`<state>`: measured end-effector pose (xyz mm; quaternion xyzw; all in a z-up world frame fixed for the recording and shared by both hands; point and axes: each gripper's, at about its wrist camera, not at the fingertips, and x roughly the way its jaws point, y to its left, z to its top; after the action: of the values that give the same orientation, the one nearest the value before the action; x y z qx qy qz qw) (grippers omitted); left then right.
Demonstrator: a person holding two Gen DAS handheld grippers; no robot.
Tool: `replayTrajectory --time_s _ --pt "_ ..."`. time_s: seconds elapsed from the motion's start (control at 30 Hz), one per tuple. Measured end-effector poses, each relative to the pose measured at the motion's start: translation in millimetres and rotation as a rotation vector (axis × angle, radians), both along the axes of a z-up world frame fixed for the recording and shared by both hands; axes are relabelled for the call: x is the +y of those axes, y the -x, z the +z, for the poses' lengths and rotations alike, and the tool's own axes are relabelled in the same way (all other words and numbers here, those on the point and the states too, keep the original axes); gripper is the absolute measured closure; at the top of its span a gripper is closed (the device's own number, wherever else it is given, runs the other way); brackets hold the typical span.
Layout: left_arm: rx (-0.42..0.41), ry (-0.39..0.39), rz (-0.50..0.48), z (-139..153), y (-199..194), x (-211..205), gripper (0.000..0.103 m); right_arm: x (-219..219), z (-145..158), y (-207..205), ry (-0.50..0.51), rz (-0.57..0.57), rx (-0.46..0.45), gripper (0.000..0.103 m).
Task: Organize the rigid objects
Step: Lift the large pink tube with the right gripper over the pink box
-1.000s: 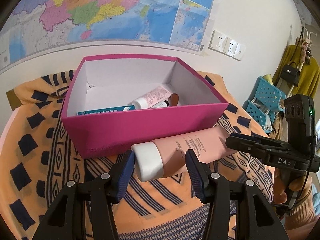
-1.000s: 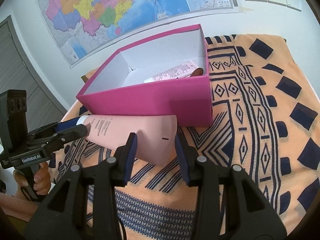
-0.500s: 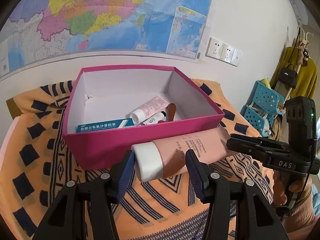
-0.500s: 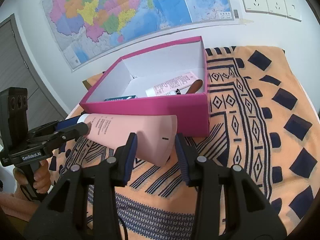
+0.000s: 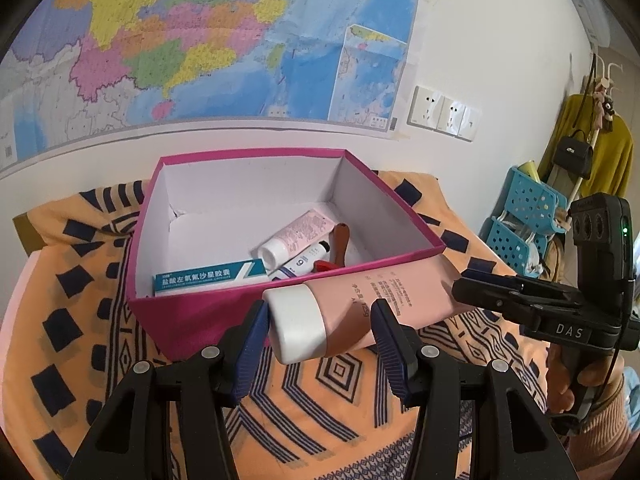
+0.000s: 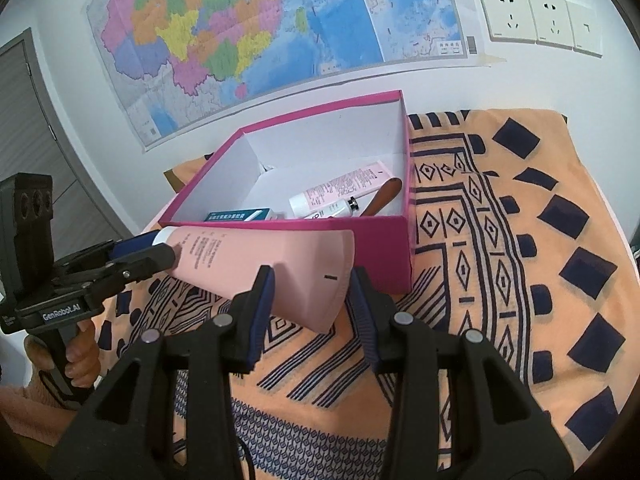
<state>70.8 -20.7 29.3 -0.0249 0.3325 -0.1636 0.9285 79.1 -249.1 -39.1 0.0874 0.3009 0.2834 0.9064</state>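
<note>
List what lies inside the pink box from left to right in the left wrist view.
Teal and white medicine carton → small pink tube with white cap → brown wooden handle. The white tube and the red item under them overlap too much to place.

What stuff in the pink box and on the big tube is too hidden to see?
- Red thing: left wrist view, mostly hidden behind the pink box front wall.
- Small white bottle: right wrist view, its label is cut off by that wall.
- Big pink tube: both views, the print is too small to read.
</note>
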Motion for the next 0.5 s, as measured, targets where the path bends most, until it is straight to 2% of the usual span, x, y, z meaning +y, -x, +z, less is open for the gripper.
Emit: replayTrajectory --time_s 0.5 --pt "-0.017 -0.002 0.000 3.6 -3.9 -2.8 0.050 -2.5 10.5 -2.9 0.009 -0.006 -0.027 0.061"
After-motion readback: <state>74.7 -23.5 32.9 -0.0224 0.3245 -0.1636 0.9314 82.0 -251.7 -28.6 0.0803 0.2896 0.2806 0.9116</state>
